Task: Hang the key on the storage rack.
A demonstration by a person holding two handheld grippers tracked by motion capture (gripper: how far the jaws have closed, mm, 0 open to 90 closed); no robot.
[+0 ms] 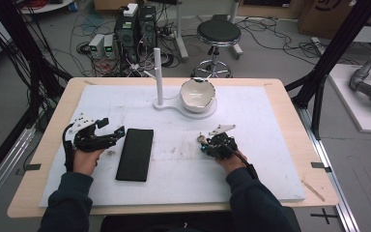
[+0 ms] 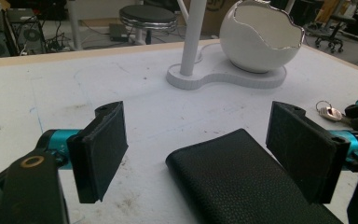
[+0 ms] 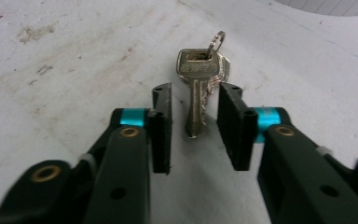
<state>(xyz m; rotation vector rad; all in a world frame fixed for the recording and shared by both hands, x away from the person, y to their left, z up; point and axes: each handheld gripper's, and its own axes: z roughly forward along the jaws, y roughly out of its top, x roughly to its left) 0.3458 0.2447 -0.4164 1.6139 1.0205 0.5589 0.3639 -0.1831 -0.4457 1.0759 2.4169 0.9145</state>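
Observation:
A black leather wallet (image 1: 135,153) lies flat on the white mat (image 1: 261,169), left of centre. My left gripper (image 1: 112,125) hovers open just left of it; in the left gripper view its wide-spread pads (image 2: 103,149) frame the wallet's near corner (image 2: 242,186) without touching it. A silver key on a ring (image 3: 197,88) lies on the mat right of centre. My right gripper (image 3: 195,100) is low over it, jaws slightly apart on either side of the key's blade, with a small gap showing on both sides. The key (image 2: 328,112) also appears at the right of the left gripper view.
A white egg-shaped bowl (image 1: 198,94) with a jagged rim sits on a white base with an upright post (image 1: 158,75) at the back centre of the mat. The wooden table edge (image 1: 38,159) surrounds the mat. A stool (image 1: 218,34) and computer gear stand on the floor beyond.

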